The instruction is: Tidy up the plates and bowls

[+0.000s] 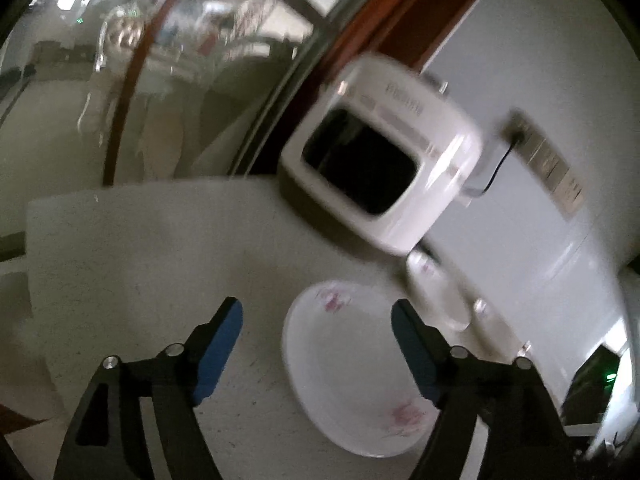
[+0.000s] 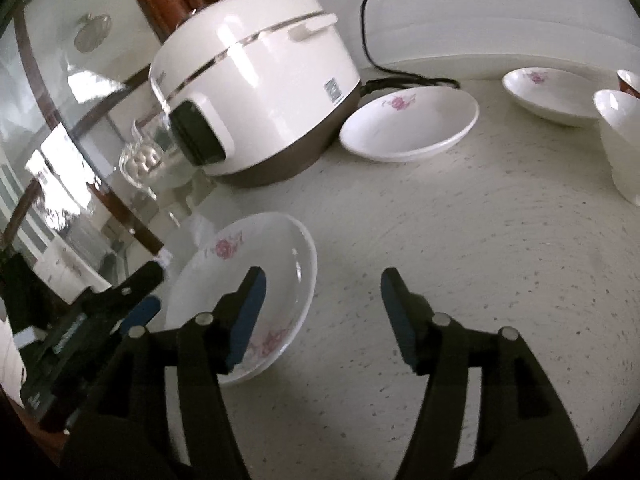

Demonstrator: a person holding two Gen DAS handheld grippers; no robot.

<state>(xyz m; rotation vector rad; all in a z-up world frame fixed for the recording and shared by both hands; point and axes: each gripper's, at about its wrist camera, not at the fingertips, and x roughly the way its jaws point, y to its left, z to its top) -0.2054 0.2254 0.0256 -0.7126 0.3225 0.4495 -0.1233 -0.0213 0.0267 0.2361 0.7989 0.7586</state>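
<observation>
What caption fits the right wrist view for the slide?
Open right hand-held gripper hovers by the nearest plate; rice cooker and two more plates sit beyond.

your left tongs [image 1: 316, 354] and right tongs [image 2: 323, 316] are black with blue pads. the plate in front of you [image 2: 276, 264] is white with pink rose prints, and so are the plate by the cooker [image 2: 408, 126] and the far plate [image 2: 548, 94]. the rice cooker [image 2: 260, 92] is cream-white with a brown base, silver trim and a black panel. the counter [image 2: 480, 240] is off-white with dark speckles. the cord [image 2: 366, 24] is black.
</observation>
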